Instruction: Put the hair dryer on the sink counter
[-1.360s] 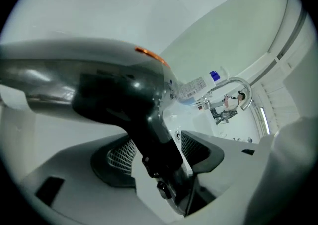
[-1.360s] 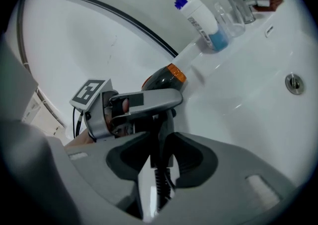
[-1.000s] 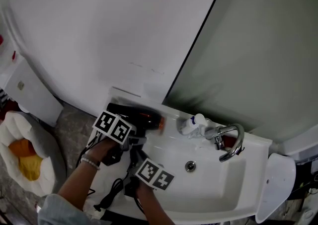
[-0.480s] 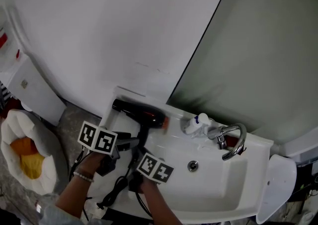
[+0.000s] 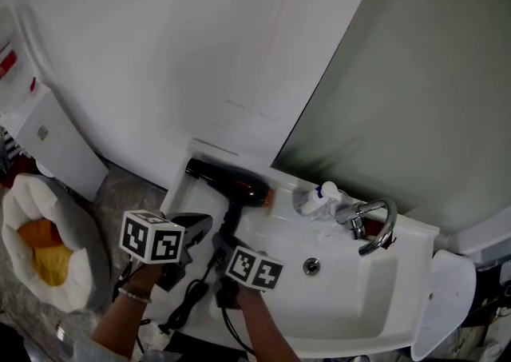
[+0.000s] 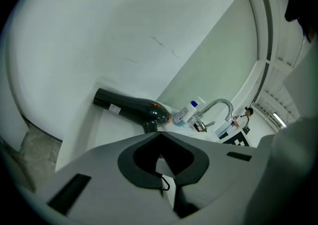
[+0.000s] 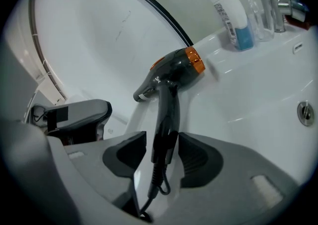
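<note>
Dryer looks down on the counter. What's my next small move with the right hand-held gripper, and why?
Probably draw the right hand-held gripper straight back. Its jaws have just been opening, the handle of the hair dryer stands free between them, and the dryer rests on the sink counter.

Soft, even indoor light; head view dim toward lower corners. Gripper views: strong fisheye bending, black vignetted edges, blurred foreground; faint highlights on the hair dryer (image 7: 174,67).
</note>
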The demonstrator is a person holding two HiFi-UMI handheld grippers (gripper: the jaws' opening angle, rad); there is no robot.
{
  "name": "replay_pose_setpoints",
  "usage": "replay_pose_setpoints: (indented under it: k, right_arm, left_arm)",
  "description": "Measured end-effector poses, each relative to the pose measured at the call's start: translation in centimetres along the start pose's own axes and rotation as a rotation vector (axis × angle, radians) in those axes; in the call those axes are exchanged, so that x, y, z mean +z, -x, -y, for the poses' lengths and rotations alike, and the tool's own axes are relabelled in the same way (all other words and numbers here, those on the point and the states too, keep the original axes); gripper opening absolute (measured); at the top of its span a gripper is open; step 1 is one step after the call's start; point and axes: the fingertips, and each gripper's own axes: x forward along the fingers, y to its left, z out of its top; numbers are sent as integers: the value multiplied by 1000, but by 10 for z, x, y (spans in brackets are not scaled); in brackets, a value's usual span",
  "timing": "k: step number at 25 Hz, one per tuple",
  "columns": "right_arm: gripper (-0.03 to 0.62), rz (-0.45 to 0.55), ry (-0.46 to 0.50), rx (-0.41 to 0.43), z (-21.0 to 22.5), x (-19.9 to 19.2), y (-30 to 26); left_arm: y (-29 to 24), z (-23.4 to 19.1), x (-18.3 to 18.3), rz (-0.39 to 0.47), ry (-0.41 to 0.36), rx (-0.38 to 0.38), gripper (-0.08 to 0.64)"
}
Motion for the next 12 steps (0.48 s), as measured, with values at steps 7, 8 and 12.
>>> replay_pose_setpoints:
  k: [7, 8, 12]
  right_arm:
    - [198, -4, 3, -1, 3, -12, 10]
    - [198, -3, 4, -4, 4, -13, 12]
    - [198, 34, 14, -12, 5, -11, 29]
  left_arm:
    - [4, 6, -9, 10, -23, -1, 3]
    - [5, 7, -11, 10, -25, -1, 3]
    - [17, 9, -9, 39, -34, 3, 3]
